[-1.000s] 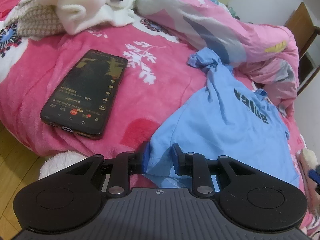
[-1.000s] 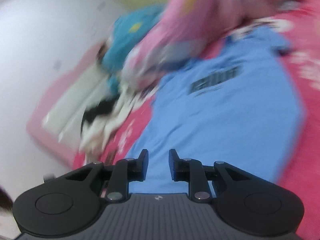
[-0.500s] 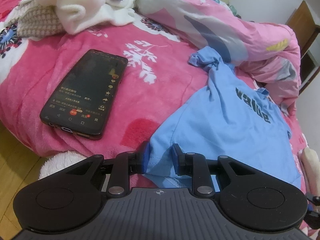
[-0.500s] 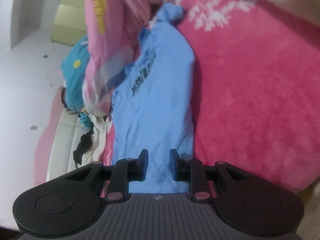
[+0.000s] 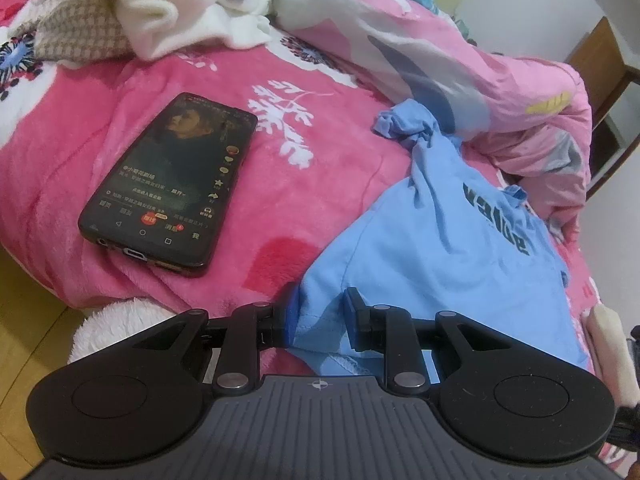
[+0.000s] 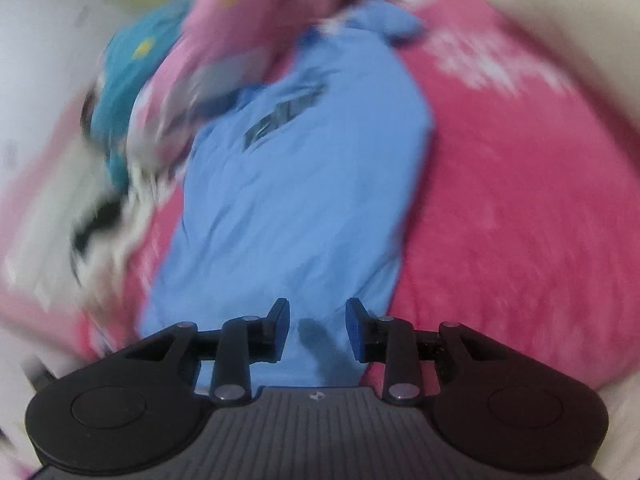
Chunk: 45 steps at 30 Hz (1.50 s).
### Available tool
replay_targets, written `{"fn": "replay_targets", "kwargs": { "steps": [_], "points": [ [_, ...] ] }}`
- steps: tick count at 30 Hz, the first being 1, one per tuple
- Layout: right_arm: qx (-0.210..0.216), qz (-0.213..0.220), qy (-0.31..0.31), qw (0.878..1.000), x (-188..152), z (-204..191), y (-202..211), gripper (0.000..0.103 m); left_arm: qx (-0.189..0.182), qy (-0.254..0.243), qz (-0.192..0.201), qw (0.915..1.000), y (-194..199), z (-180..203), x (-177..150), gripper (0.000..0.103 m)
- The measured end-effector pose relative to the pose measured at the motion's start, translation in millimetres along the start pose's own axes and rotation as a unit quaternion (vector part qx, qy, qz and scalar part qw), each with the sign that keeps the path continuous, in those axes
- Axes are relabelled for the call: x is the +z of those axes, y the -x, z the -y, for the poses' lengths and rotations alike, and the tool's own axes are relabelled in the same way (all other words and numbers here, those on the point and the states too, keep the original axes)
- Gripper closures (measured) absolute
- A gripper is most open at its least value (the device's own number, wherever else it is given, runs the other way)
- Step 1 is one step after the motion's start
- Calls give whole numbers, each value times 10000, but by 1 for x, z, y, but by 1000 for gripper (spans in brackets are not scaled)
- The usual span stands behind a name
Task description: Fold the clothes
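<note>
We record a pink blanket [image 5: 168, 80] covering the bed, with a crumpled pink quilt [image 5: 460, 80] along its far side. The blue T-shirt [image 5: 440, 248] lies spread on the blanket (dark lettering up), one sleeve bunched against the quilt. A phone [image 5: 168, 184] lies beside it, apart. The left gripper [image 5: 318, 316] is clamped on the shirt's near hem. The right gripper [image 6: 318, 320] is over the shirt's near edge, jaws opening; its view is blurred, nothing pinched.
</note>
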State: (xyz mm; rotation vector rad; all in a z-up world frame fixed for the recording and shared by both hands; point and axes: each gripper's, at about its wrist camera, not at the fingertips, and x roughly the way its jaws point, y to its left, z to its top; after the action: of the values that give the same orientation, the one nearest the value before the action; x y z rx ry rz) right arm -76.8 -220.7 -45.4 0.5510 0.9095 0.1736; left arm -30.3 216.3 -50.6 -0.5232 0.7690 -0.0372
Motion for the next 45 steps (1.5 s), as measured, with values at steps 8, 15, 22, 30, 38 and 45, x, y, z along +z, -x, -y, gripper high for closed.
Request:
{"fn": "replay_targets", "kwargs": {
  "steps": [8, 15, 22, 30, 38, 45],
  "points": [
    [-908, 219, 1372, 9861, -24, -39, -12, 72, 7, -26, -16, 10000, 0, 0, 1, 79],
    [-1504, 555, 1777, 9710, -29, -45, -3, 74, 58, -54, -10, 10000, -2, 2, 0, 79],
    [-1569, 580, 2247, 9600, -37, -55, -13, 82, 89, -85, -18, 9999, -3, 2, 2, 79],
    [-2703, 1709, 2841, 9039, -40, -62, 46, 98, 254, -340, -16, 9991, -4, 10, 0, 80],
    [-2963, 1182, 2508, 9140, -51, -31, 38, 98, 383, -595, -41, 9975, -2, 18, -3, 81],
    [-3148, 1148, 2472, 9092, -53, -3, 37, 98, 309, -623, -95, 9975, 1, 20, -9, 83]
  ]
}}
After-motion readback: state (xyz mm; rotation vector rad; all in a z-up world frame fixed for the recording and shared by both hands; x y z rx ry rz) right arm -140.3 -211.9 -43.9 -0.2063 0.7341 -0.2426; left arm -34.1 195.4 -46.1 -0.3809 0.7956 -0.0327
